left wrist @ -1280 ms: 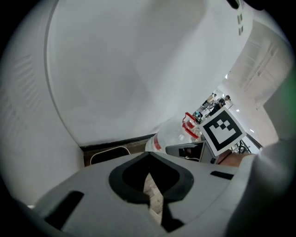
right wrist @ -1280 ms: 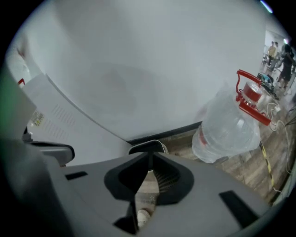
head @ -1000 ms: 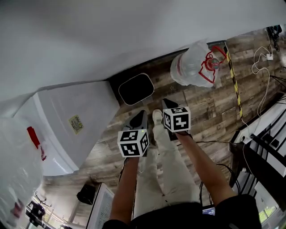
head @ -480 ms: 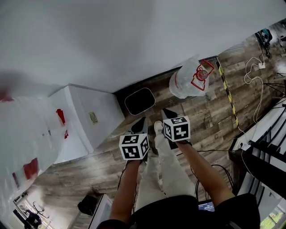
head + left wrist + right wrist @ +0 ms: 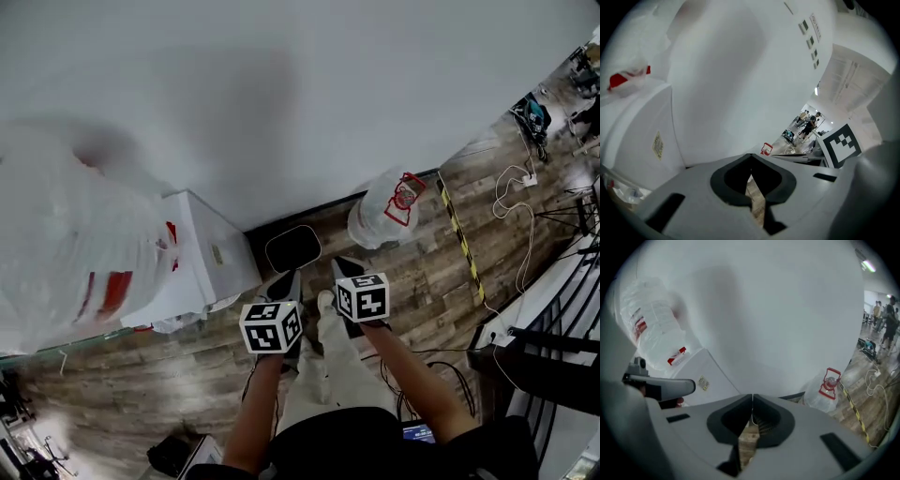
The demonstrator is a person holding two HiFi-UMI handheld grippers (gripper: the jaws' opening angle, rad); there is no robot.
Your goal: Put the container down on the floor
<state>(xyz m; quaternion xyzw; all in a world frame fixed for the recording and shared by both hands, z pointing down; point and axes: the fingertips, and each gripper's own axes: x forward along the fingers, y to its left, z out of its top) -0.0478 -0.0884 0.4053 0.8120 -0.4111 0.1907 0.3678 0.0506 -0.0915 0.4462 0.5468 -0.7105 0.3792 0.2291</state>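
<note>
The container, a big clear water jug (image 5: 382, 210) with a red handle, stands on the wood floor against the white wall. It also shows in the right gripper view as the jug (image 5: 823, 390), ahead and to the right. My left gripper (image 5: 285, 282) and right gripper (image 5: 345, 270) hang side by side above the floor, well short of the jug. Both are shut with nothing between the jaws. In the left gripper view only the jug's red handle (image 5: 766, 149) peeks over the gripper body.
A white dispenser cabinet (image 5: 204, 263) stands at the left by the wall with another large clear jug (image 5: 80, 255) on top of it. A black bin (image 5: 292, 248) sits between the cabinet and the container. Cables (image 5: 511, 202) and a yellow-black floor strip (image 5: 459, 234) lie to the right.
The head view has swung so the wall fills more of the picture and the jug on the cabinet has come into view. Both grippers stay shut and empty, side by side.
</note>
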